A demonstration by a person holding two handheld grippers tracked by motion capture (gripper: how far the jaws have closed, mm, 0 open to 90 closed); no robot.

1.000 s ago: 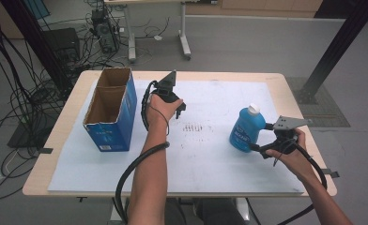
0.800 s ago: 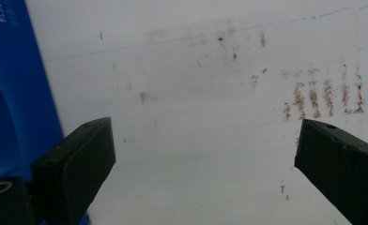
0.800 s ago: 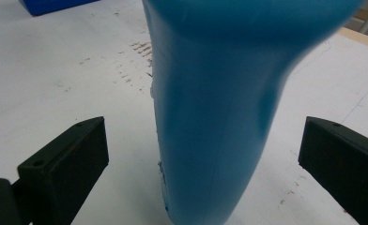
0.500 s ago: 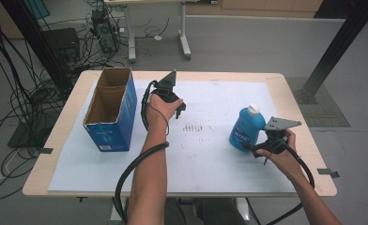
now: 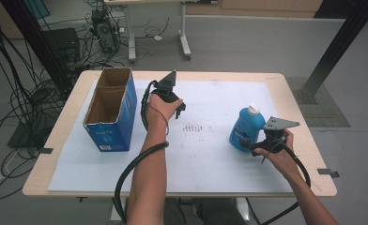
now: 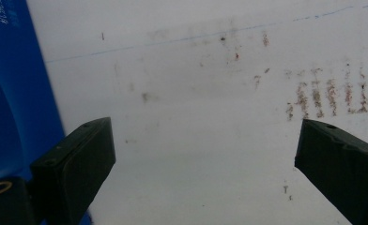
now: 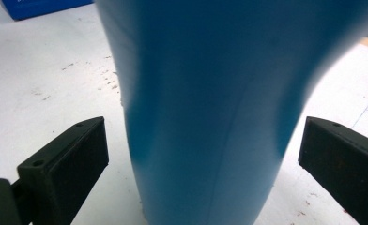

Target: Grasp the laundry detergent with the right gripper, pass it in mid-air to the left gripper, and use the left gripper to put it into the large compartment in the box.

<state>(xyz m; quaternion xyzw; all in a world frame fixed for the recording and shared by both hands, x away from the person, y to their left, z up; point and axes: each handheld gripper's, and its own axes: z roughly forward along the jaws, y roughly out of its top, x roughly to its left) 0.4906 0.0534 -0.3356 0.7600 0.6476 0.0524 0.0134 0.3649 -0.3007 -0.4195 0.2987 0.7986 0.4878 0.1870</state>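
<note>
Even bright overhead light, soft shadows — bottle blurred (too close) in right gripper view.

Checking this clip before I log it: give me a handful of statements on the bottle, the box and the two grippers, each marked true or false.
1. The blue bottle stands upright on the white mat. True.
2. The right gripper is shut on the bottle. False: its fingers stand open, one on each side of the bottle, with a gap showing.
3. The blue cardboard box is open at the top. True.
4. The left gripper holds the box. False: it is open over bare mat, with the box off to one side.
5. The bottle's cap is blue. False: it is white.
</note>
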